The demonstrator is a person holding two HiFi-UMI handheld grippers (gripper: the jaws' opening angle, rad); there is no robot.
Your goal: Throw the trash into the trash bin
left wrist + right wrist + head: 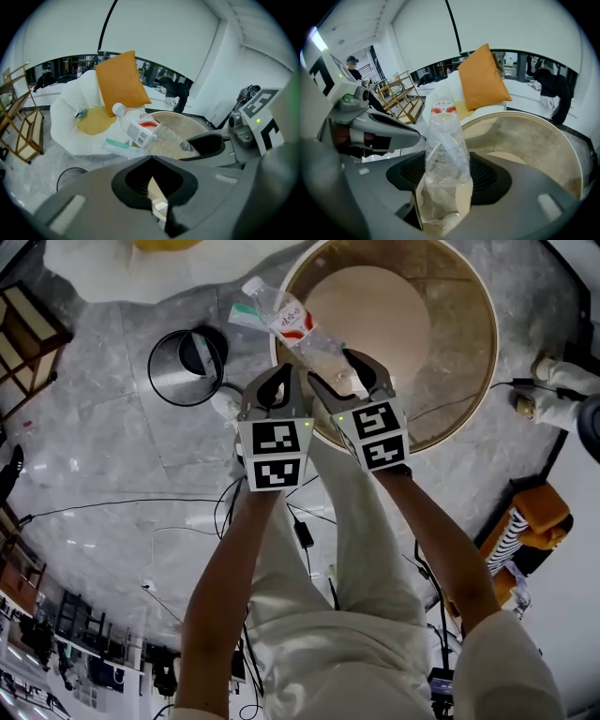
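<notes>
A crushed clear plastic bottle with a red-and-white label sticks out of my right gripper, which is shut on its lower end. The bottle's cap points away, over the rim of a round beige table. A pale green-and-white strip shows beside the bottle; whether it is attached I cannot tell. My left gripper sits close beside the right one, its jaws together with nothing seen between them. The trash bin, black with a wire ring, stands on the floor left of both grippers.
A white beanbag with an orange cushion lies beyond the table. A wooden rack stands at the far left. Cables run over the grey marble floor. An orange object lies at the right. The person's legs are below the grippers.
</notes>
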